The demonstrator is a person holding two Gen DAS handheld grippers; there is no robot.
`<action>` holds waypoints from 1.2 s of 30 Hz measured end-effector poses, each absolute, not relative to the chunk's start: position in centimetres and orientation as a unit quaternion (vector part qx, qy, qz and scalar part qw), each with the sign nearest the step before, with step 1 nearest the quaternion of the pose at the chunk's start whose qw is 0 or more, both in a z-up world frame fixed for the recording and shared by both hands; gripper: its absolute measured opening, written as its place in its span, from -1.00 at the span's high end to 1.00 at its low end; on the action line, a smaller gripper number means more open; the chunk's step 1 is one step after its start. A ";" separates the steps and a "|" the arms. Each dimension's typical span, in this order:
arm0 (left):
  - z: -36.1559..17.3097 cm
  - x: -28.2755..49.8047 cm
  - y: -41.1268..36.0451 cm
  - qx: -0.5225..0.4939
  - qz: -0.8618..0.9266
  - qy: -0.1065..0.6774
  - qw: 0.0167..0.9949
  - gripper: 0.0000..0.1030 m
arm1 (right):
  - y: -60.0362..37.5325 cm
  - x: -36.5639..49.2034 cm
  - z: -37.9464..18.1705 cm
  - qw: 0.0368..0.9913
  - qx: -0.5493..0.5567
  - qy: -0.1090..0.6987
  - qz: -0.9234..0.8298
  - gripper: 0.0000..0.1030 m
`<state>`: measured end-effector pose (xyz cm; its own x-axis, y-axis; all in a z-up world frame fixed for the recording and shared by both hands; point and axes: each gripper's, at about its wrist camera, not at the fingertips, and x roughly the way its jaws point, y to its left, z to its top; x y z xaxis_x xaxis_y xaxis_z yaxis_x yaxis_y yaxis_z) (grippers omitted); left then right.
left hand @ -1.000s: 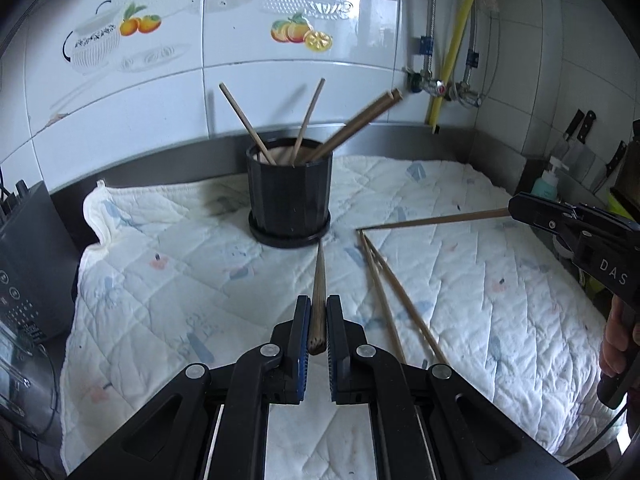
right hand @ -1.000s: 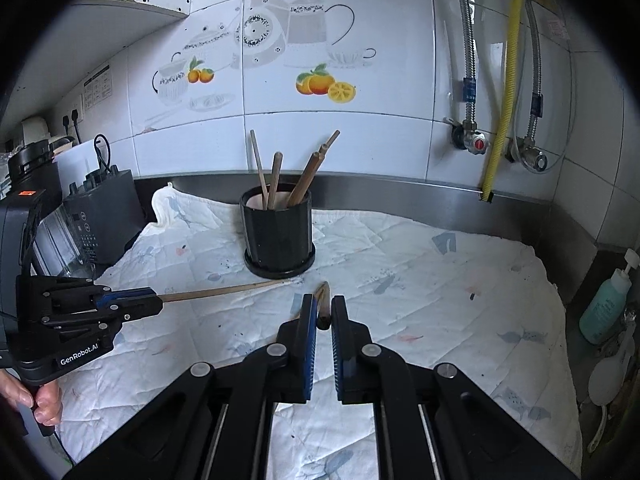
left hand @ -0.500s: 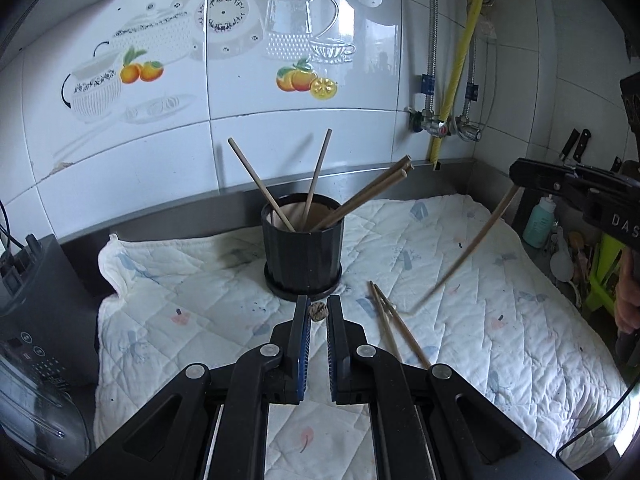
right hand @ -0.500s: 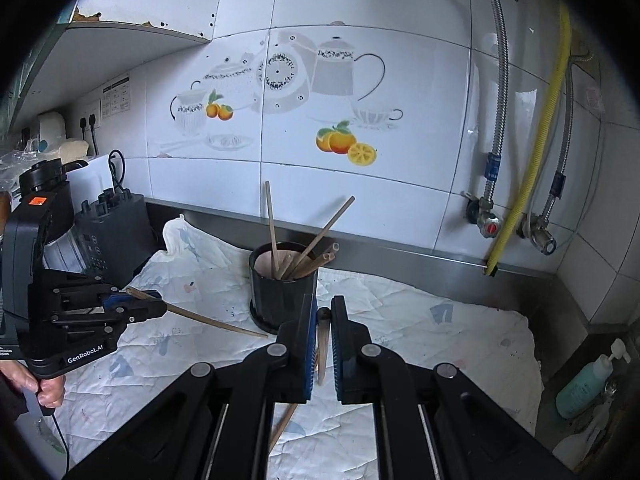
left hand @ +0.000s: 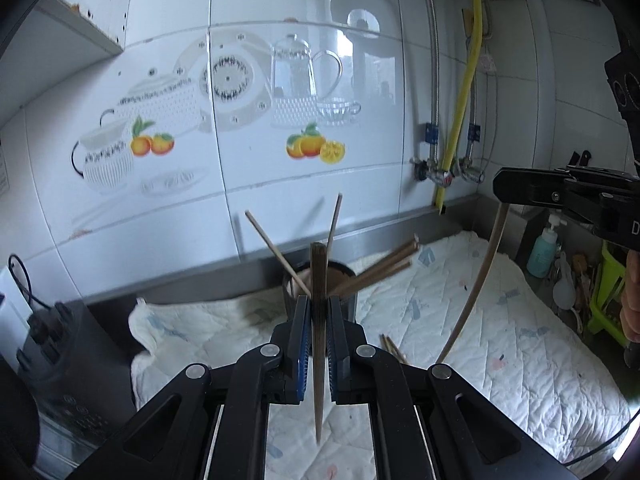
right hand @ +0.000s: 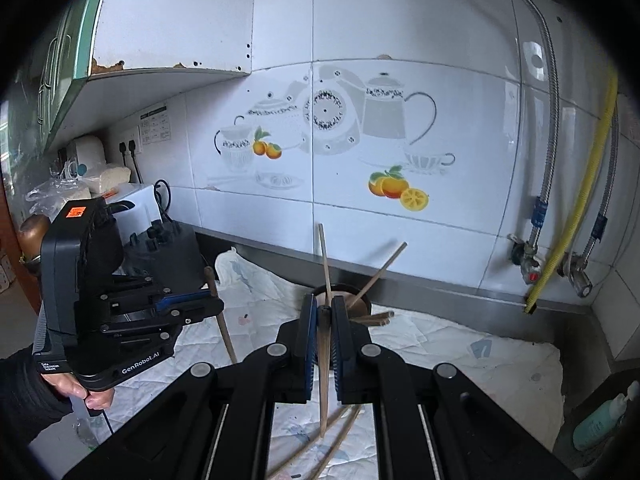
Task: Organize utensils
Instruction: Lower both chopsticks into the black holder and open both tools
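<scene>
Chopsticks looked light, stiff and thin, apt to pivot; best pinched near the thick end. Left gripper (left hand: pixel 318 316) was clenched on one chopstick (left hand: pixel 318 344), upright above the black holder (left hand: pixel 352 300). Right gripper (right hand: pixel 322 320) was clamped on another chopstick (right hand: pixel 323 368), tip down. Compared with half a second earlier, both sticks had swung from slanted to near vertical, higher over the quilted mat (left hand: pixel 500 320).

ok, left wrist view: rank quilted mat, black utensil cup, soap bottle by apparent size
1. quilted mat, largest by far
2. black utensil cup, partly hidden behind the left claw
3. soap bottle, looks smallest, but it sits farther off, so true size is unsure
</scene>
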<state>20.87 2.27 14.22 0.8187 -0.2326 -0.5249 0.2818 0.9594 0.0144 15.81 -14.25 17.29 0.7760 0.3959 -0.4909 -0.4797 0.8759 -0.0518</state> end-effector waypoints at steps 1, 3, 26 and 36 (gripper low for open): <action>15.0 21.2 2.2 0.046 -0.135 0.264 0.954 0.86 | -13.9 15.9 17.9 0.938 -0.087 0.235 0.240 0.82; 16.5 21.9 2.2 0.044 -0.134 0.252 0.957 0.86 | -13.1 16.3 19.1 0.939 -0.090 0.224 0.245 0.82; 20.1 34.5 2.4 0.004 -0.122 0.211 0.970 0.86 | -12.1 27.6 21.8 0.963 -0.055 0.166 0.207 0.82; 20.0 35.9 2.5 -0.011 -0.124 0.193 0.973 0.86 | -12.2 29.9 20.4 0.966 -0.048 0.164 0.194 0.82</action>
<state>35.87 2.50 20.03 0.8950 -0.2460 -0.3721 0.2376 0.9689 -0.0692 29.95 -12.18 20.44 0.8707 0.3592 -0.3360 -0.3906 0.9201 -0.0284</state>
